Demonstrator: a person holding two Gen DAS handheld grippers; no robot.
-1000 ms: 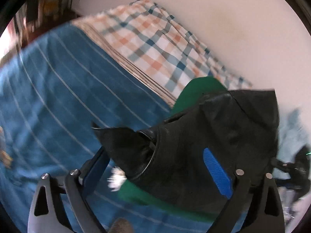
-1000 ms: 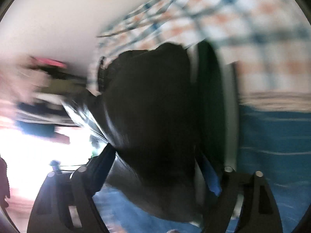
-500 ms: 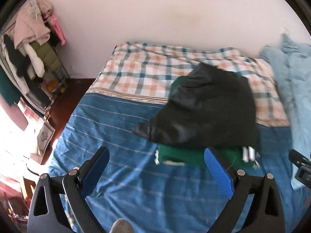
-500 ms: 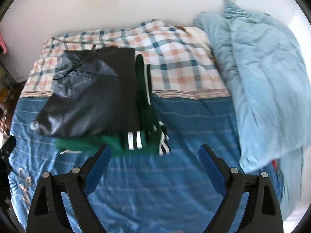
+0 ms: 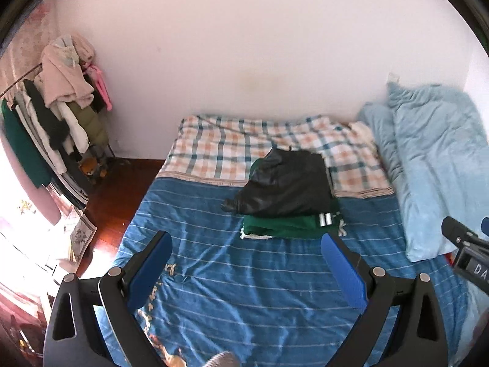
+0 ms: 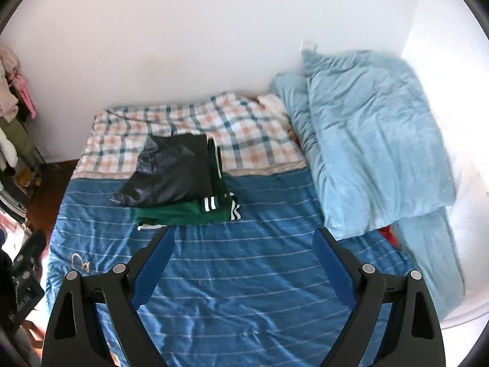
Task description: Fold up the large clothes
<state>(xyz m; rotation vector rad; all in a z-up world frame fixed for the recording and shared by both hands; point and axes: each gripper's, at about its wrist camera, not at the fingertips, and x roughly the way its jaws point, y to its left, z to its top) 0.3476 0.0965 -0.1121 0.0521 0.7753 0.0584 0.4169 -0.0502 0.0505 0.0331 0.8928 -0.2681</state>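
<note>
A folded black leather jacket lies on top of a folded green garment with white stripes in the middle of the bed; the stack also shows in the right wrist view, the jacket over the green garment. My left gripper is open and empty, held above the blue striped bedspread, well short of the stack. My right gripper is open and empty too, back from the stack and to its right.
A light blue duvet is piled along the bed's right side. A plaid sheet covers the far end by the white wall. A rack of hanging clothes stands on the wooden floor at the left.
Both grippers let go of the black jacket, which now lies on the green garment, and both have pulled back and up from the stack, open and empty.
</note>
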